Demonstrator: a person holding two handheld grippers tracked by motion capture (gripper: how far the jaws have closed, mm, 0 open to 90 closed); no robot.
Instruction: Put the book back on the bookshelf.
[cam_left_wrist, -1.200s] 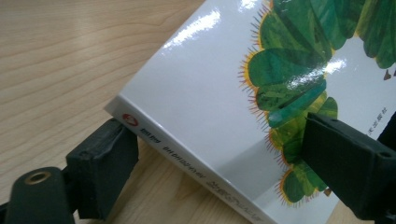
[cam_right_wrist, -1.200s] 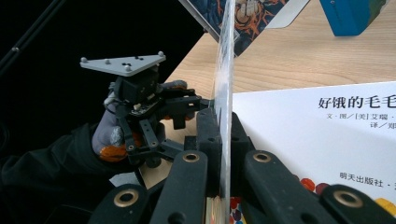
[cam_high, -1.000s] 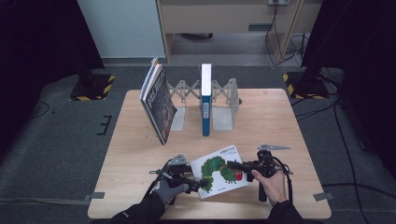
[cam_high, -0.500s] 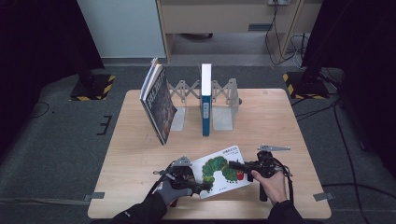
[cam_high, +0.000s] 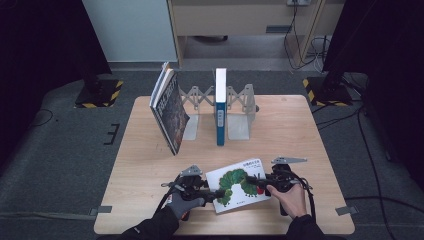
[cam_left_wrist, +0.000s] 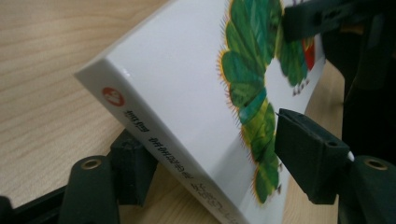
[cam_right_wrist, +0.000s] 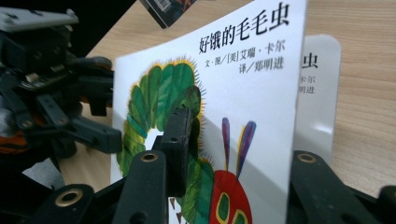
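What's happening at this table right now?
A person works a handheld gripper in each hand on a white picture book with a green caterpillar on its cover, near the front of the wooden table. The left gripper straddles the spine edge, its jaws having just been closing, not yet pressing. The right gripper has the front cover between its jaws, which have just been opening. Behind, a grey expanding book rack holds a blue-spined book; a dark book leans beside it.

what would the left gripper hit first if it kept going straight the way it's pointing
Most likely the caterpillar book: its spine edge already sits between the left gripper jaws, which have just been closing around it without clearly pressing yet. Beyond the book, the right gripper faces it from the other side, though depth is hard to judge.
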